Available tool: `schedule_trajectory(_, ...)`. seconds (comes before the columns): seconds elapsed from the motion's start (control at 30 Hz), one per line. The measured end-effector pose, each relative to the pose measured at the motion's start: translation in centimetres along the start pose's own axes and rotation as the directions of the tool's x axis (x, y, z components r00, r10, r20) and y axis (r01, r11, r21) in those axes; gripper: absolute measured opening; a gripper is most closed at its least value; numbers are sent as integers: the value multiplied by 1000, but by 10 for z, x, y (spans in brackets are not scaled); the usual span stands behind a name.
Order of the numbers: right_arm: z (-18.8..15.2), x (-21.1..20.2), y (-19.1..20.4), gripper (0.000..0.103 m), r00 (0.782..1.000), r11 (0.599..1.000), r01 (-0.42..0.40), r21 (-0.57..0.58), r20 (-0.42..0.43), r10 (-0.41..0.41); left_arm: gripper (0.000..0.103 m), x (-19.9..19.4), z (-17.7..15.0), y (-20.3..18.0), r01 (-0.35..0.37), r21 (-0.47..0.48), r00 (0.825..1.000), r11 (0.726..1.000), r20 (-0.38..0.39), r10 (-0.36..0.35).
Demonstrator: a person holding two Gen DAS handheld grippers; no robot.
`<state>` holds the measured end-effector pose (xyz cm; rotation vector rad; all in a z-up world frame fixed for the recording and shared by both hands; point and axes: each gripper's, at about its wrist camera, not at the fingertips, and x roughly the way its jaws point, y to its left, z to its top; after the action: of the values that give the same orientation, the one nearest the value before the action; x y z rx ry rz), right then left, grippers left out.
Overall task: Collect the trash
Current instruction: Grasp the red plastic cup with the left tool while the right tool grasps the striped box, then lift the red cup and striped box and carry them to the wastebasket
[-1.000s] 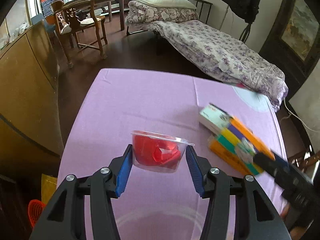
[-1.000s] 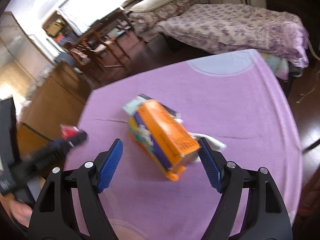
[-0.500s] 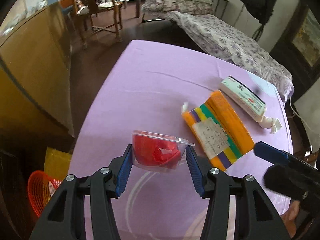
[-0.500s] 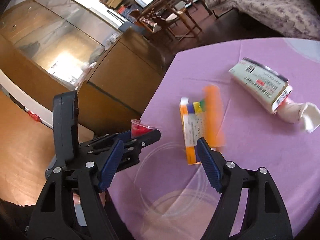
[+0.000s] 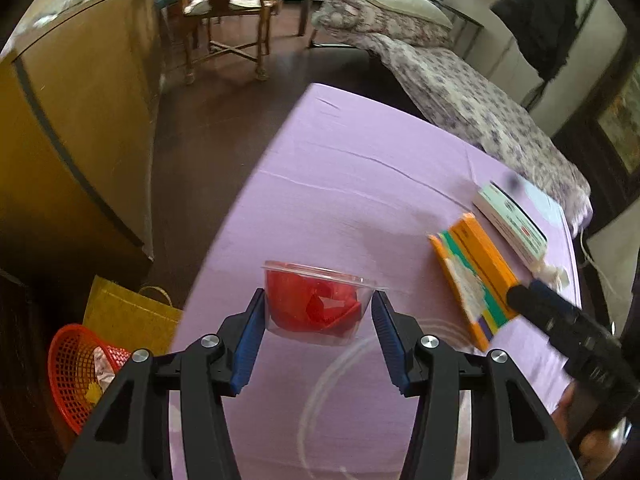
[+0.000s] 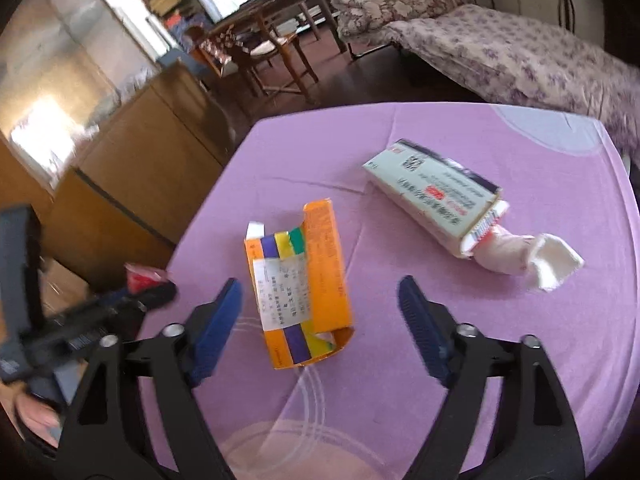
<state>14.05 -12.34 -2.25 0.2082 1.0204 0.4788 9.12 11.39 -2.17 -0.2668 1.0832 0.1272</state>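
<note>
My left gripper [image 5: 318,320] is shut on a clear plastic cup with red wrapper inside [image 5: 316,304] and holds it above the left edge of the purple table [image 5: 360,184]. My right gripper [image 6: 320,316] is open and empty, hovering just above an orange box with coloured stripes [image 6: 298,284], which lies flat between its fingers. A pale green carton [image 6: 432,192] with a crumpled white tissue [image 6: 528,256] at its open end lies further right. The orange box [image 5: 474,268] and carton [image 5: 510,216] also show in the left wrist view.
A red mesh basket [image 5: 76,372] holding some trash stands on the floor left of the table, beside a yellow bag [image 5: 124,320]. A wooden cabinet [image 5: 72,128] stands at the left. A bed [image 5: 472,100] and chairs [image 5: 228,20] lie beyond the table.
My left gripper has carried the cup leftward toward the table's left edge; the red basket has come into view. My right gripper has swung over the orange box.
</note>
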Motion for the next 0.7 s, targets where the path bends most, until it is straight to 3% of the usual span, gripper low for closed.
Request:
schedule_trajectory(0.37,6,42,31,84,982,975,167,-149,-59,-177,53,2,6,10,-5,-18,1000,1000,2,5)
schedule_trajectory(0.47,7,44,34,68,976,965,202,-169,-51,-213,53,3,4,7,-7,-13,1000,1000,1,7)
schedule_trajectory(0.7,1,26,36,61,977,963,205,-173,-24,-213,53,3,2,-3,-9,3,1000,1000,-6,9)
